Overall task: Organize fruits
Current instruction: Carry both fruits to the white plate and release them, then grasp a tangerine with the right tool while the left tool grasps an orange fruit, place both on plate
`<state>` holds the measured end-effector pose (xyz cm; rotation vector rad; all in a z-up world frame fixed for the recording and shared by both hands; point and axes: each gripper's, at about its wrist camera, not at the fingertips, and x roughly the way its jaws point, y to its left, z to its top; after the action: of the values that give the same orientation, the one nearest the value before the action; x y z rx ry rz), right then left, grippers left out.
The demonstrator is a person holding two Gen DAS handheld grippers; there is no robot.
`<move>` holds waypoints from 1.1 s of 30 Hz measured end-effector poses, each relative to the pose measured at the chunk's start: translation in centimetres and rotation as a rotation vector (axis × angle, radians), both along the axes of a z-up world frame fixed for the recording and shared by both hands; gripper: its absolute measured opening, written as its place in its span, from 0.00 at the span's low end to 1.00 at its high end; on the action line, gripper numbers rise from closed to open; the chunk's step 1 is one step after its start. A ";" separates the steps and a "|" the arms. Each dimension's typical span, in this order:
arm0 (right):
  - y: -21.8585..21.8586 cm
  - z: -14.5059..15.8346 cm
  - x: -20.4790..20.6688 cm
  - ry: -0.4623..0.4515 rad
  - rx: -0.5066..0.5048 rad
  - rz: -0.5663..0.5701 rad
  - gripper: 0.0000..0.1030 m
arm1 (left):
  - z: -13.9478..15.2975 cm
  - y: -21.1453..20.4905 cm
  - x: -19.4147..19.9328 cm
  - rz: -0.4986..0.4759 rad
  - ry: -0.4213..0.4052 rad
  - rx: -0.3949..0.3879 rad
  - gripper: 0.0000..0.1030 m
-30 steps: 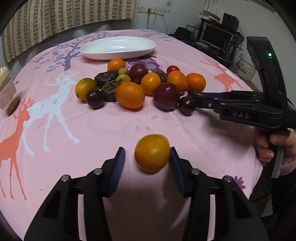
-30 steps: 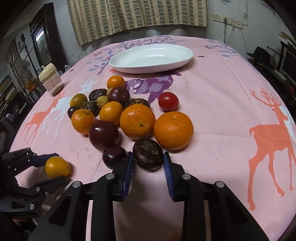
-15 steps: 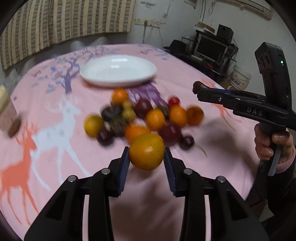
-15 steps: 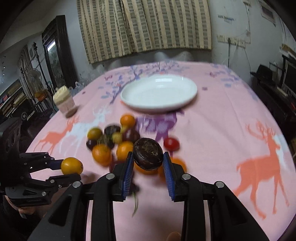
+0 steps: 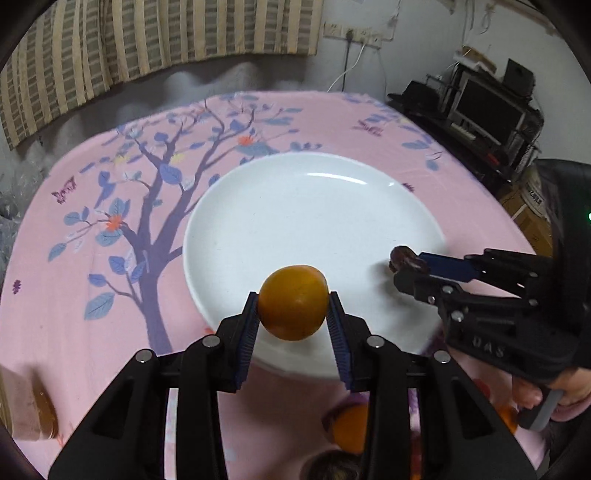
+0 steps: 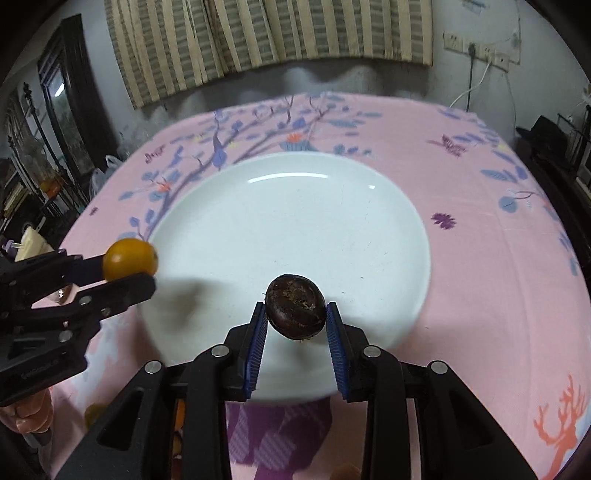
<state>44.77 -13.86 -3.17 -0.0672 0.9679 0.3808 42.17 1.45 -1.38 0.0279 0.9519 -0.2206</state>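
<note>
Plate: white oval dish (image 5: 314, 206) sat on the pink tablecloth (image 5: 92, 332), with its inside bare apart from shadows.
Left gripper: the left gripper (image 5: 292, 309) was pinching an orange fruit (image 5: 293, 302) between its 2 blue pads (image 5: 246, 325); the fruit was held above the near rim of the plate.
Same fruit from the other side: in the right wrist view the orange fruit (image 6: 129, 258) hung at the plate's left edge, clamped at the tip of the left gripper (image 6: 125, 271).
Right gripper: the right gripper (image 6: 296, 314) was clamped on a dark brown wrinkled fruit (image 6: 296, 311), pads pressed against both of its sides, over the near part of the plate (image 6: 288, 206).
Right gripper from the left camera: the right gripper (image 5: 406, 264) reached in from the right, and the dark fruit (image 5: 404, 257) showed at its tip, just over the plate's right rim.
Hands: a hand (image 5: 546, 391) gripped the right tool's handle at the far right; part of another hand (image 6: 33, 410) showed low on the left of the right wrist view.
Remaining fruit: 1 orange (image 5: 349, 428) and a dark round fruit (image 5: 332, 467) lay on the cloth below the left gripper, partly hidden by its frame and blurred.
Cloth: pink, printed with a purple tree (image 5: 155, 206) and an orange deer (image 6: 561, 424).
Background: striped curtain (image 6: 266, 33) hung behind the table.
</note>
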 end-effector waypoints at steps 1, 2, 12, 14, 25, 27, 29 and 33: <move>0.4 -0.3 0.3 0.005 -0.008 0.008 0.33 | -0.6 -0.1 0.3 -0.001 0.013 0.004 0.35; 0.7 -0.5 0.2 0.000 -0.019 0.013 0.33 | -1.0 -0.1 0.8 -0.001 0.026 0.010 0.38; -3.7 3.1 -7.8 -0.121 0.068 -0.003 0.78 | 2.5 1.7 -7.3 0.049 -0.133 0.005 0.93; -5.4 3.5 -10.3 -0.145 0.122 -0.027 0.84 | 2.8 2.5 -10.8 0.055 -0.163 -0.056 0.94; -8.1 0.4 -21.5 -0.176 -0.001 -0.073 0.84 | -1.5 2.3 -23.4 -0.021 -0.173 -0.157 0.94; -8.1 -0.5 -21.9 -0.141 -0.030 -0.068 0.83 | -1.8 1.6 -24.0 -0.043 -0.183 -0.118 0.94; -7.9 -1.3 -21.9 -0.116 -0.041 -0.056 0.78 | -2.0 1.1 -24.3 -0.061 -0.192 -0.089 0.94; -7.2 -2.1 -21.9 -0.092 -0.085 -0.029 0.70 | -2.2 0.5 -24.5 -0.082 -0.199 -0.056 0.94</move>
<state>22.91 -21.10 -5.25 -0.1470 0.8932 0.3073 17.64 1.95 -3.53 0.0372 0.7468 -0.3142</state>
